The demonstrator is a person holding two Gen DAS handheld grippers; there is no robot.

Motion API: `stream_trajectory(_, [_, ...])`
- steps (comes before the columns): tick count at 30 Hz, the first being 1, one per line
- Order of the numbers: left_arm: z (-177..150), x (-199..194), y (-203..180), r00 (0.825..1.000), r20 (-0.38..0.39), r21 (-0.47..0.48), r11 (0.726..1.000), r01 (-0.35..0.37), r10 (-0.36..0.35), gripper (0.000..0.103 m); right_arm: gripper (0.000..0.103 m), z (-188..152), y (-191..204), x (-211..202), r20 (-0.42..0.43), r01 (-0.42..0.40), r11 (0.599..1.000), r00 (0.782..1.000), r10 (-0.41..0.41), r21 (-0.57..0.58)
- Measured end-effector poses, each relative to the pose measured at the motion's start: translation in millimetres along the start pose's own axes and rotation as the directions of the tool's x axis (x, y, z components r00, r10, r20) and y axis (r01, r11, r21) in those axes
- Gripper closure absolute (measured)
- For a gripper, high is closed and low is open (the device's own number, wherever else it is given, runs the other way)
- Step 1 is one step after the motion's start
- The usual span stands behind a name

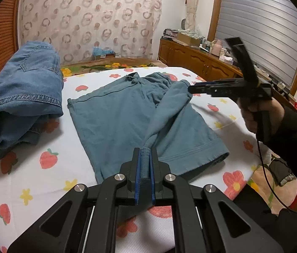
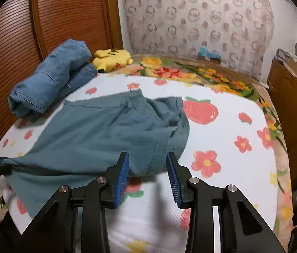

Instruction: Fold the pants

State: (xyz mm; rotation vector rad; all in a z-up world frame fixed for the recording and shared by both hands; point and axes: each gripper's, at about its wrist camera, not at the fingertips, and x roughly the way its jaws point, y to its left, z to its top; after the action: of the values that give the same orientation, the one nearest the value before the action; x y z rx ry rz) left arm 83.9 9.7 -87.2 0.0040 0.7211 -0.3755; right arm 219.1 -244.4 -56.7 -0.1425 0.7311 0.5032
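Teal pants [image 1: 116,116] lie spread on the strawberry-print bed sheet [image 1: 43,179], with one part lifted into a ridge. My left gripper [image 1: 145,160] is shut on a bunched edge of that ridge, the cloth pinched between its blue pads. In the right wrist view the pants [image 2: 106,130] stretch leftward to the left gripper [image 2: 5,164] at the frame's edge. My right gripper [image 2: 147,168] stands open, a rounded fold of the pants lying between its blue pads without being pressed. From the left wrist view, the right gripper [image 1: 192,89] is at the far end of the ridge, held by a hand [image 1: 251,113].
A pile of folded blue jeans [image 1: 22,97] sits at the sheet's left, near the wooden headboard [image 2: 43,21]. A yellow plush toy [image 2: 111,60] lies behind them. A cluttered wooden cabinet [image 1: 190,57] runs along the right side of the bed.
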Motion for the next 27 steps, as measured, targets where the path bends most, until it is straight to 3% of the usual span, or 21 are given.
stream_trajectory(7, [-5,10,6,0.999,-0.032,-0.013,1.000,-0.007,0.007,0.094,0.065,2,-16,25,-0.038,-0.059,0.996,0.997,0.062,0.074])
stream_trajectory(10, [-3,9,5,0.999,-0.032,-0.008,1.000,-0.003,0.003,0.094,0.097,2,-20,28,-0.053,-0.094,0.992,0.994,0.099,0.086])
stream_trajectory(11, [-2,8,3,0.999,-0.034,-0.003,1.000,0.000,0.000,0.094,0.098,3,-20,28,-0.054,-0.094,0.992,0.994,0.099,0.078])
stream_trajectory(19, [7,-20,-9,0.999,0.026,0.022,0.999,0.036,-0.037,0.095,0.099,41,0,-14,0.071,-0.063,0.998,0.995,0.063,-0.002])
stream_trajectory(27, [4,-36,12,0.998,0.057,-0.023,1.000,-0.005,0.006,0.095,0.099,74,42,-18,0.122,-0.063,0.993,0.990,0.076,-0.103])
